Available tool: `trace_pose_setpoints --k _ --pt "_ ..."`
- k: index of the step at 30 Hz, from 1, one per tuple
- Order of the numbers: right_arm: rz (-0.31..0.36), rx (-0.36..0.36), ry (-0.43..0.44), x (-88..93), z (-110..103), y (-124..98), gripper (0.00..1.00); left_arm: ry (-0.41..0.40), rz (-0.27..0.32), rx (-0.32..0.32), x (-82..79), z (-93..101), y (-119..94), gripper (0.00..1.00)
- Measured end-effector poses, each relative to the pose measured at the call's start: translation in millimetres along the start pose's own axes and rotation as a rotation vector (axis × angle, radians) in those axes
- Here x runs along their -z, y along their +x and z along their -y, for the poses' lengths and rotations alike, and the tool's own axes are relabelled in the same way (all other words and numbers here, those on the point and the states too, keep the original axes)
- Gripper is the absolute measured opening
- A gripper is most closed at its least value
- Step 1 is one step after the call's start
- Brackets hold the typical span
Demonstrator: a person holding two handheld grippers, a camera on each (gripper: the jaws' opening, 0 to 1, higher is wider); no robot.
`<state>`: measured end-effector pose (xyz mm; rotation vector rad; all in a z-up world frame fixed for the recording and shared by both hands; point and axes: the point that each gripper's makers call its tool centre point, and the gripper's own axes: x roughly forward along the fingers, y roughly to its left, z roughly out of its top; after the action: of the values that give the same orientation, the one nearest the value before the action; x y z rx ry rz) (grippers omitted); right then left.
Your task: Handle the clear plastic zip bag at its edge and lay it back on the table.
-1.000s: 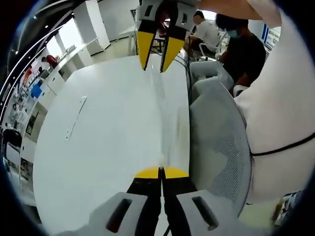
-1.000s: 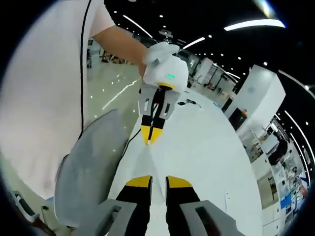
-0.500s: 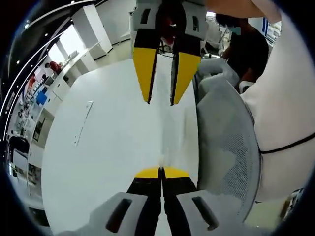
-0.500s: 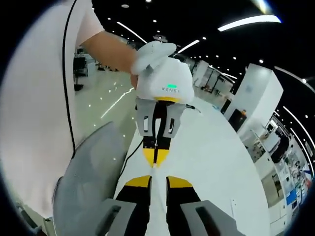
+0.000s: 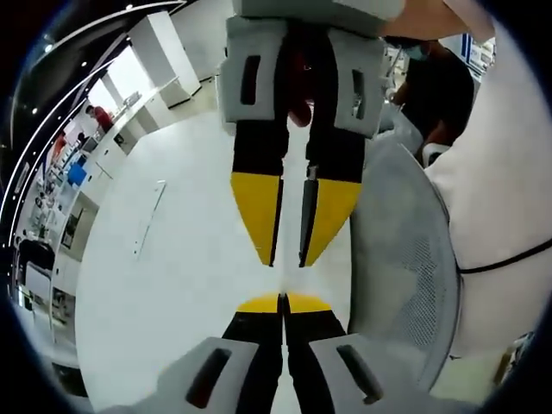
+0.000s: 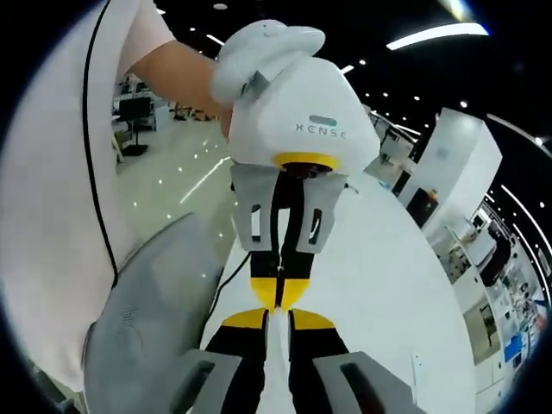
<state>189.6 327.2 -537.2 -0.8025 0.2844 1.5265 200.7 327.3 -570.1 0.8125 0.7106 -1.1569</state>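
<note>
A: Where's the zip bag?

B: Barely visible; a clear sliver at lower centre, pinched in the left tongs, above the tabletop; right tongs spread, tips almost meeting the left.

A: Risk?

B: Probably a slip; thin film, tiny edge bite; contents, cannot tell.

Clear bag near-invisible between claw tips (edges indiscernible), far workers blurred

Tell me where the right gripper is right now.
In the left gripper view the right gripper comes down from the top, jaws apart, its tips almost meeting the shut left gripper, above the white table, beside the grey chair.
</note>
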Motion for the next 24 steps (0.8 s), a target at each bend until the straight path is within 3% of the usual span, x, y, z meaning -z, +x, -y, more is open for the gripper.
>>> trace_pose_setpoints --k 24 --pt "-0.004 0.006 0.002 8.2 -3.6 12.5 0.0 -0.005 -0.013 0.019 -0.6 2.9 1.9 0.0"
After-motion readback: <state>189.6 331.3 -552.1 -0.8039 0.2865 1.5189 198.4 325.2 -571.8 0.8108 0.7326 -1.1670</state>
